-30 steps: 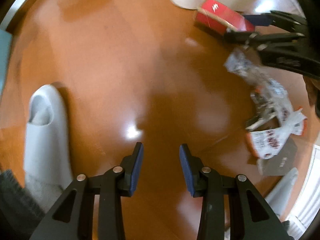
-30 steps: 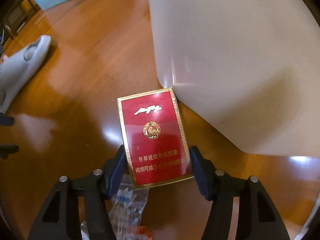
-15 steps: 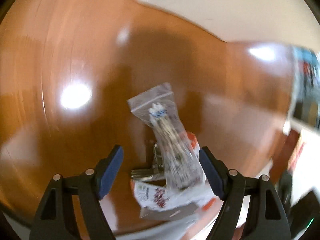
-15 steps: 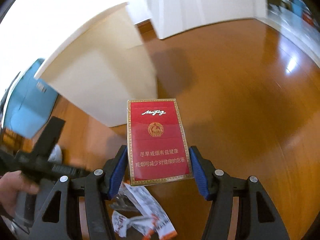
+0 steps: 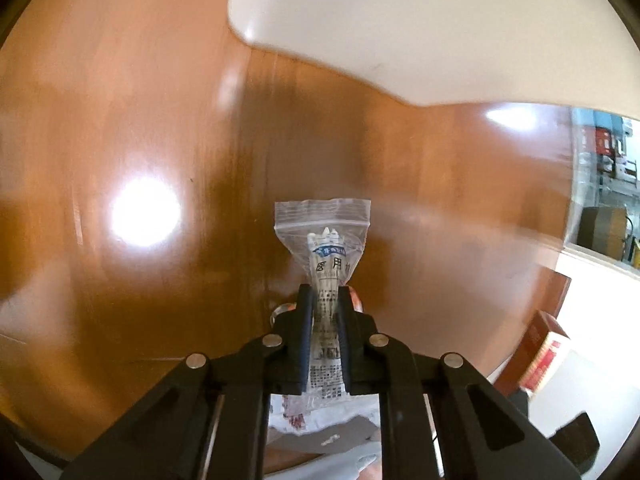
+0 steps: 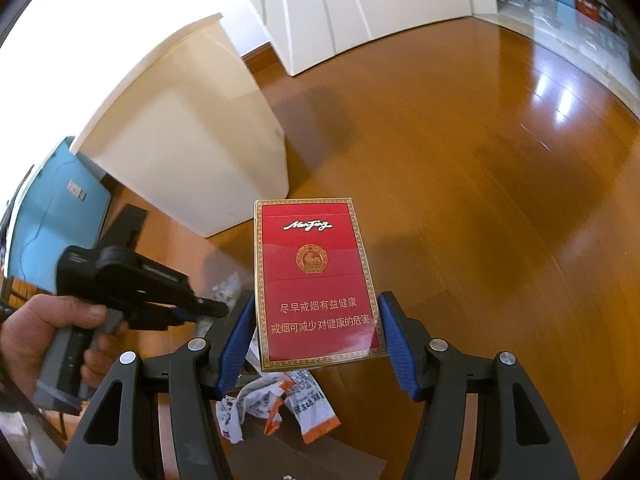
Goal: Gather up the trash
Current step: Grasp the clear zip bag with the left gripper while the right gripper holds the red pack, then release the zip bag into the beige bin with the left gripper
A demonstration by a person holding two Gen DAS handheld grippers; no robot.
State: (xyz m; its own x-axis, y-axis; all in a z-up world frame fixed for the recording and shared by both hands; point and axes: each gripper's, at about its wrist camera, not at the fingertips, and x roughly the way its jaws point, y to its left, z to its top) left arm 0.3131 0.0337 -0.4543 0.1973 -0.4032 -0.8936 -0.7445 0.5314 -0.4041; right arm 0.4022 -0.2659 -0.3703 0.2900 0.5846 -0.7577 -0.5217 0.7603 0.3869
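Now my left claw (image 5: 323,300) has just been closing and pinches a clear zip bag (image 5: 325,236) between its pads, the bag's sealed top sticking out past the fingertips over the wooden floor (image 5: 120,120). Under that claw lie crumpled white wrappers with red print (image 5: 304,420), and a pale bin (image 5: 400,20) stands beyond. From my right wrist view, my left hand (image 6: 44,332) wraps the other tool's handle at the left edge, with a blue panel (image 6: 56,216) behind it and the same pale bin (image 6: 192,140) next to that. My right claw (image 6: 318,328) clamps a red cigarette pack (image 6: 316,280) by its side edges, held above the floor, with orange-and-white wrappers (image 6: 296,400) lying beneath it.
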